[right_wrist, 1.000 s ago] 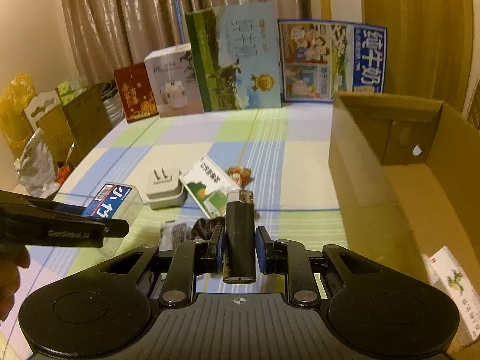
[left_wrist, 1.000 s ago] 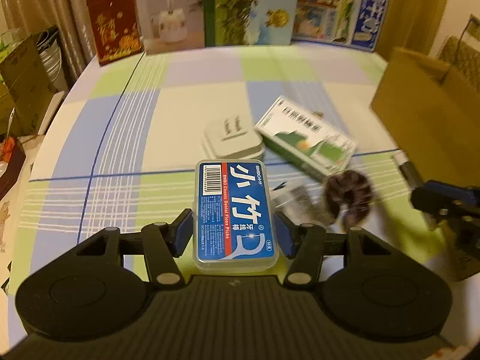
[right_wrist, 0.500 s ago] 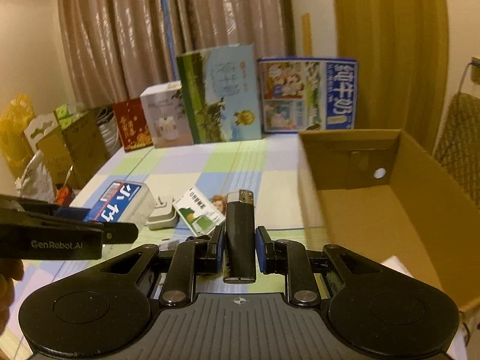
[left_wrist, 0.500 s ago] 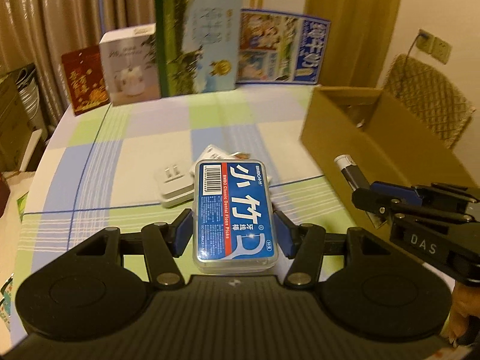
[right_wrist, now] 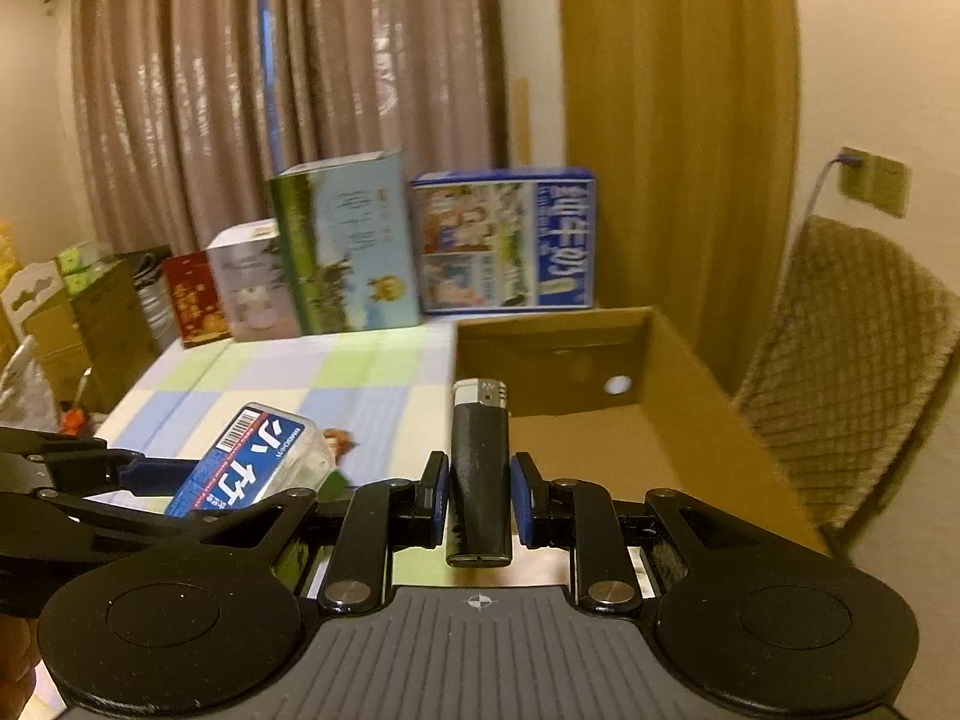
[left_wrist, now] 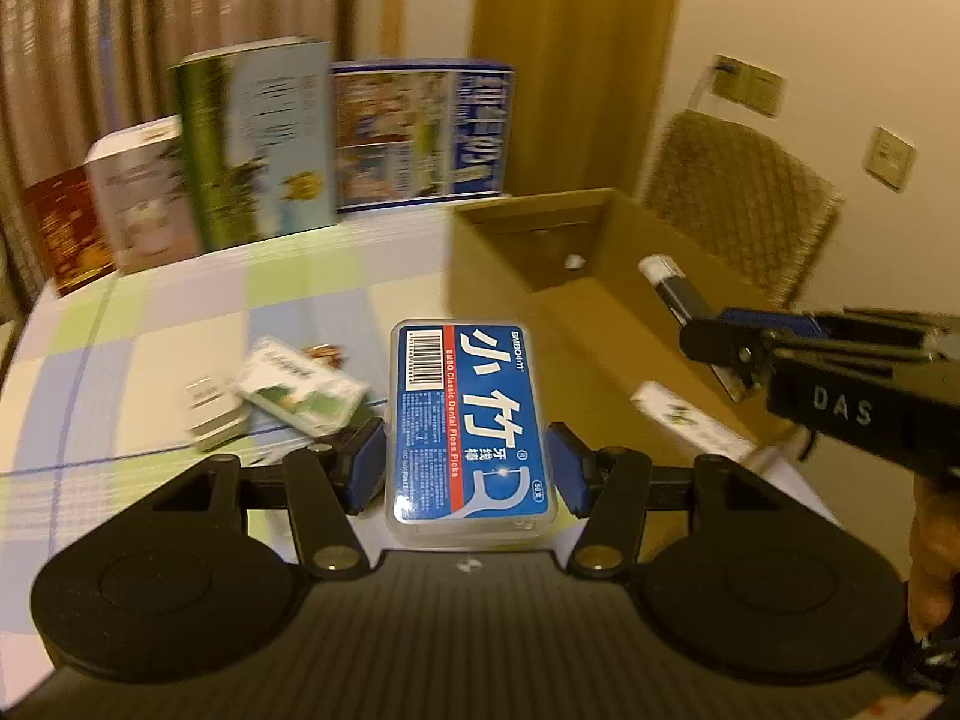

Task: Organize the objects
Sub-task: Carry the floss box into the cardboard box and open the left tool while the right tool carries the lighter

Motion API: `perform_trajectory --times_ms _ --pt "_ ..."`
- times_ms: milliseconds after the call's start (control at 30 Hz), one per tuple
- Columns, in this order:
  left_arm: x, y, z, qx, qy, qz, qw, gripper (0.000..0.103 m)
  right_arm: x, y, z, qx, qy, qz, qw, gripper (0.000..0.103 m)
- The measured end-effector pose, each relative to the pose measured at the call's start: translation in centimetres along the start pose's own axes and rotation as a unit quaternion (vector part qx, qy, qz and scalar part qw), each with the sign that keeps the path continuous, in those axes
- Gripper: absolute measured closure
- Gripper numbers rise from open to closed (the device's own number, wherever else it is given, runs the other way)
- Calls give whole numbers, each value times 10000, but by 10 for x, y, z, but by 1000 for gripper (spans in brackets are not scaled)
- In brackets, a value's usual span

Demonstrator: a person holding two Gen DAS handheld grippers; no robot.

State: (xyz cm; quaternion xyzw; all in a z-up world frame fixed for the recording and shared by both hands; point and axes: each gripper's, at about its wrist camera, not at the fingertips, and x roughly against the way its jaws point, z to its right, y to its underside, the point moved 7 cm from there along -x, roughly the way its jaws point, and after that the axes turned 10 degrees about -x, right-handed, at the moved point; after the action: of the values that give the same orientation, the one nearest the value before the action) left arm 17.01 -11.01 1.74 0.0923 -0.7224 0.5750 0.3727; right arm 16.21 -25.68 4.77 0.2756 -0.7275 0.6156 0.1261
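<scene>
Floss box (left_wrist: 470,426), lighter (right_wrist: 479,468) gripped nr carton rim (left_wrist: 528,204).

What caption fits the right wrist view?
Right hand-held gripper carries a black lighter toward the cardboard box.

We see dim, warm yellow indoor light. Motion blur smears the far upright printed cartons (left_wrist: 336,138) and checked tablecloth (left_wrist: 180,312). Fisheye distortion bends the edges.
</scene>
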Motion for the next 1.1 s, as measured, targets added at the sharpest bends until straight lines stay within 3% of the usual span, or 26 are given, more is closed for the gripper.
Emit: perform_trajectory --times_ms 467,1100 --pt "-22 -45 90 -266 799 264 9961 50 27 -23 84 -157 697 187 9973 84" --pt "-93 -59 128 -180 1003 -14 9948 49 -3 -18 137 -378 875 -82 9954 84"
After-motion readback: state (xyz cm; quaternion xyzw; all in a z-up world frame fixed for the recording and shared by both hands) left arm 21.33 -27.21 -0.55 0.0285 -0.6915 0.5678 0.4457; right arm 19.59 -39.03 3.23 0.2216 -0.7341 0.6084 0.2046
